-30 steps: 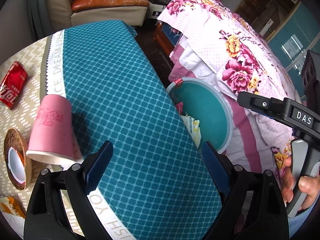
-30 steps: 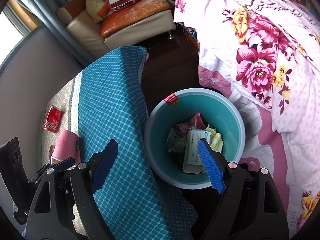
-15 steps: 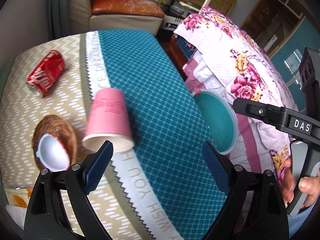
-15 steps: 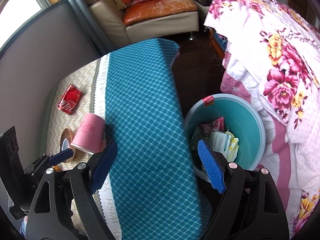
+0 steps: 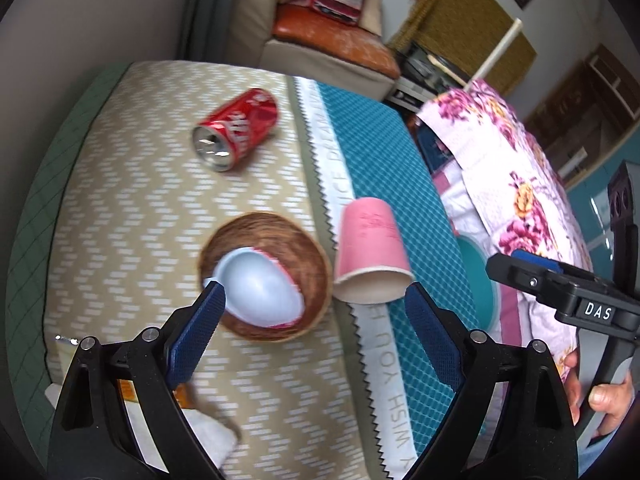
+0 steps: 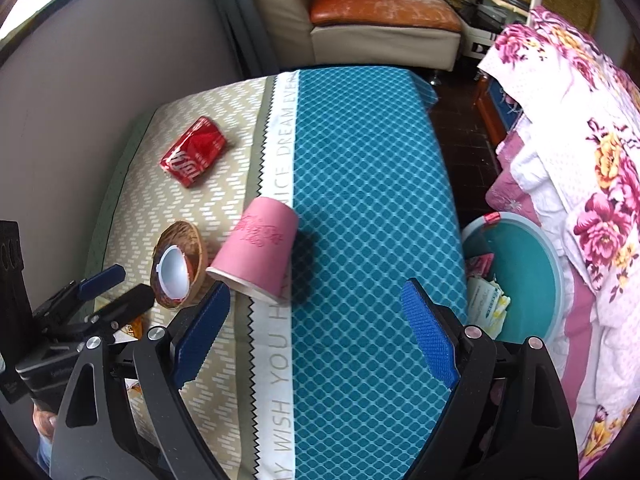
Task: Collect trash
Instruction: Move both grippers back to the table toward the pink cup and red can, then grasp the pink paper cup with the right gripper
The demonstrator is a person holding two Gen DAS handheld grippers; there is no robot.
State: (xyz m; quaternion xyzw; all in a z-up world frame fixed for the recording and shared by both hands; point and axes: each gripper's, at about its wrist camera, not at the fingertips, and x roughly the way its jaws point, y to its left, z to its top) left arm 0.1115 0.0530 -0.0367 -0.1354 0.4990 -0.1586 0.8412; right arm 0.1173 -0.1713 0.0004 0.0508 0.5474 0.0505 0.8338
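Note:
A pink paper cup (image 5: pixel 371 252) lies on its side on the table, also in the right wrist view (image 6: pixel 256 249). A crushed red soda can (image 5: pixel 236 134) lies further back, and shows too in the right wrist view (image 6: pixel 193 156). A white plastic lid rests in a brown woven dish (image 5: pixel 267 276); the right wrist view shows the dish (image 6: pixel 178 265) as well. My left gripper (image 5: pixel 312 332) is open and empty, hovering just in front of the dish and cup. My right gripper (image 6: pixel 316 328) is open and empty over the teal cloth. The teal trash bin (image 6: pixel 532 280) stands on the floor at the right.
The table (image 6: pixel 360 184) has a teal and beige cloth. A floral quilt (image 6: pixel 580 128) covers a bed to the right. A sofa (image 6: pixel 376 20) stands behind. An orange wrapper and white tissue (image 5: pixel 200 432) lie at the near left table edge.
Both grippers swung left, away from the bin and over the table. The cup, dish and can now sit in front of the left gripper. Both stay open.

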